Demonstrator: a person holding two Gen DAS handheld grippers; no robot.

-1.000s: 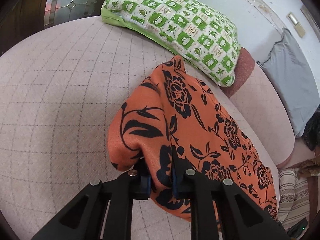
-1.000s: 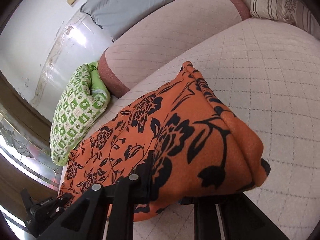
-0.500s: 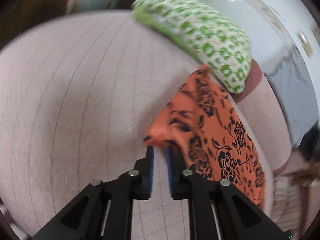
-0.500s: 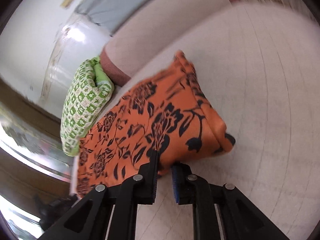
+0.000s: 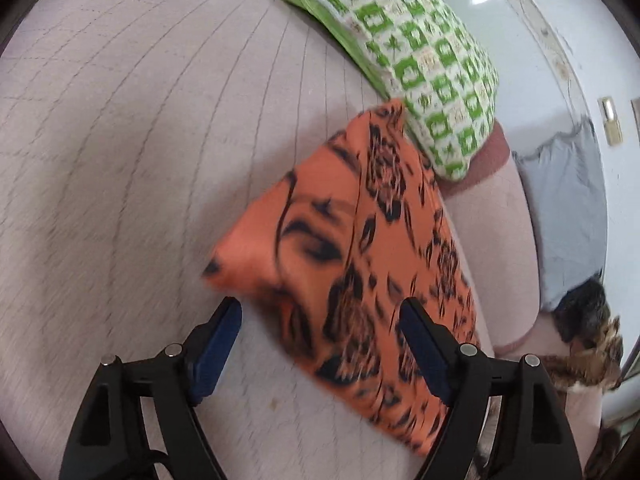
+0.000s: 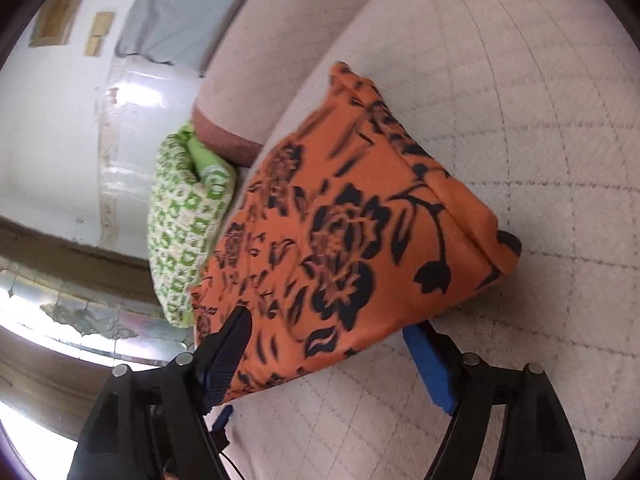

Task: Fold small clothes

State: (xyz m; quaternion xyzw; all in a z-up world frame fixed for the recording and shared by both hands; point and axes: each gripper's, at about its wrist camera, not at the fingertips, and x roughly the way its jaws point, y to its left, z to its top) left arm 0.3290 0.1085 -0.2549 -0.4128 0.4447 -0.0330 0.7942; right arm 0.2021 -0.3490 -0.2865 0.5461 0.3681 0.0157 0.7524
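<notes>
The left hand-held gripper (image 5: pixel 320 328) stands wide, its jaws having just been opening; the near edge of the orange floral garment (image 5: pixel 360 256) lies between the blue pads (image 5: pixel 218 336) but they do not press on it. The right hand-held gripper (image 6: pixel 332 344) is wide too, its jaws likewise just opened, with the garment's (image 6: pixel 352 240) near edge sitting loose in the gap, free of the pads (image 6: pixel 430 368).

The garment rests on the quilted pale bed (image 5: pixel 140 140), just beside the green checked pillow (image 5: pixel 424 64), with one far corner touching or almost touching it. It is doubled over: a rolled fold edge shows on the side away from the pillow, and the cloth lies as a fairly compact, roughly rectangular packet, though the pictures are motion-blurred and its outline is hard to trace.

As a judgement, one fold looks laid down and released. What remains is likely another fold to make the packet smaller, or some smoothing of the lumpy fold edge; whether further garments wait cannot be told. A grey pillow (image 5: pixel 568 208) lies well beyond the green pillow.
</notes>
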